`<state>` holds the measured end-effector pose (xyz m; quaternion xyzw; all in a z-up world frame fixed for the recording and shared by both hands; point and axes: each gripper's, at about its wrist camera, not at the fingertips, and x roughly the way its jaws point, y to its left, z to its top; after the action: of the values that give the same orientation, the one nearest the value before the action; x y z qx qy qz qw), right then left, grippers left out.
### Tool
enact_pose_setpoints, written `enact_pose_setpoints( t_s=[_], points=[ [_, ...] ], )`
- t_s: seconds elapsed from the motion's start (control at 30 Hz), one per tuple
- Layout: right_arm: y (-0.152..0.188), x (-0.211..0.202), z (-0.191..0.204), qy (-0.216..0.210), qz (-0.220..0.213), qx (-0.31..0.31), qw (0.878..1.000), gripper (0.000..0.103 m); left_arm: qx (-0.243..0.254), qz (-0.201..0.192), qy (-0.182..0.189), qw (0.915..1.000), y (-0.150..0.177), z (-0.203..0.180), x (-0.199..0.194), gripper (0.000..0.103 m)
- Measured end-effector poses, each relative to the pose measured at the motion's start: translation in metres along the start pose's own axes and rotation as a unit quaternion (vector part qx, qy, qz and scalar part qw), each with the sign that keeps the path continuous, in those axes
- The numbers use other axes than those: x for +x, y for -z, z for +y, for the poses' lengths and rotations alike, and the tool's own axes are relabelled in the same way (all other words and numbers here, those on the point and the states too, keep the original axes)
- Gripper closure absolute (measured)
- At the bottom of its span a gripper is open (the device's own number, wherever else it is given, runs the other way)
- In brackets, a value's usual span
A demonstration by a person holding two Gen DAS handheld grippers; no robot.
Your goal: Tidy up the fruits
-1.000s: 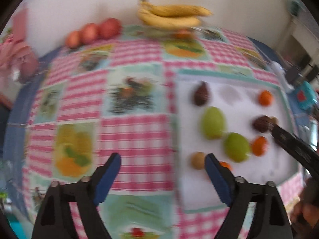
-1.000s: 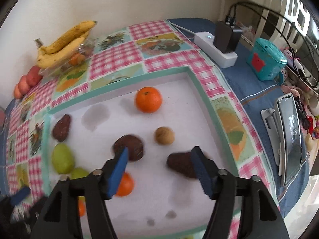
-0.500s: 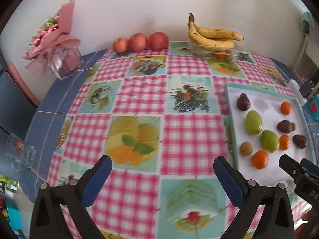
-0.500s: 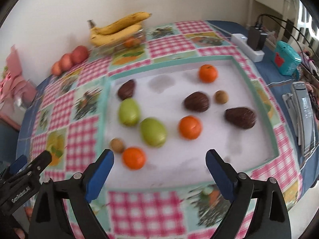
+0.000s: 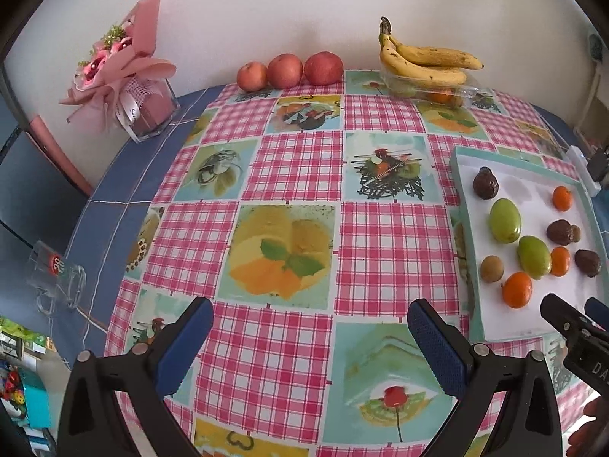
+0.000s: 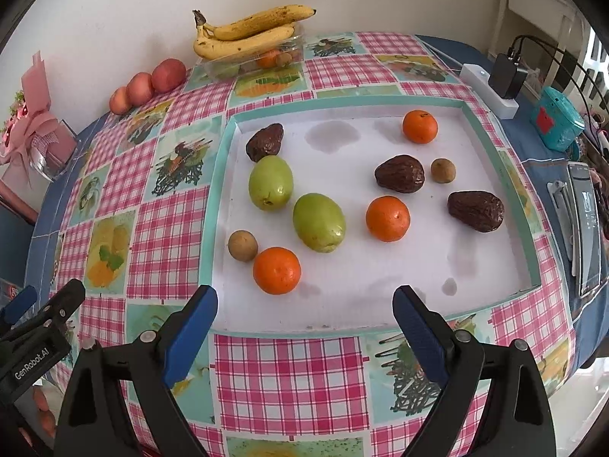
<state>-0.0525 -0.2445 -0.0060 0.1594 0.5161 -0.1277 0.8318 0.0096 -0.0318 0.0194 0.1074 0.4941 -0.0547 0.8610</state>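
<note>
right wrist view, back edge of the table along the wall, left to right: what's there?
pink bouquet → three red apples → banana bunch on a clear container → white power strip with black charger

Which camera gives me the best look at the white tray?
The right wrist view: the white tray fills the centre, all four rims and every fruit visible. The left wrist view shows it squeezed at the right edge, its near corner hidden behind the right gripper.

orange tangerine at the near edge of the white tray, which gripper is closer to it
Right. The right gripper hangs open just in front of the orange tangerine; the left gripper is open over the checked tablecloth, off to its left.
</note>
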Motion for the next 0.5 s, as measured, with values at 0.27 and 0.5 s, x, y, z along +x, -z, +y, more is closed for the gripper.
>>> enact_pose_setpoints(
  t_s=[0.27, 0.5],
  points=[
    [-0.0002, -0.0004, 0.0012, -0.001, -0.001, -0.006, 1.000, 0.009, -0.020, 0.019, -0.022, 0.9994, 0.0003, 0.0042, 0.0034, 0.000],
    [0.0003, -0.0002, 0.0040, 0.004, 0.000, -0.010, 1.000, 0.009, -0.027, 0.025, -0.018, 0.9992, 0.0000, 0.0054, 0.0035, 0.000]
  ],
)
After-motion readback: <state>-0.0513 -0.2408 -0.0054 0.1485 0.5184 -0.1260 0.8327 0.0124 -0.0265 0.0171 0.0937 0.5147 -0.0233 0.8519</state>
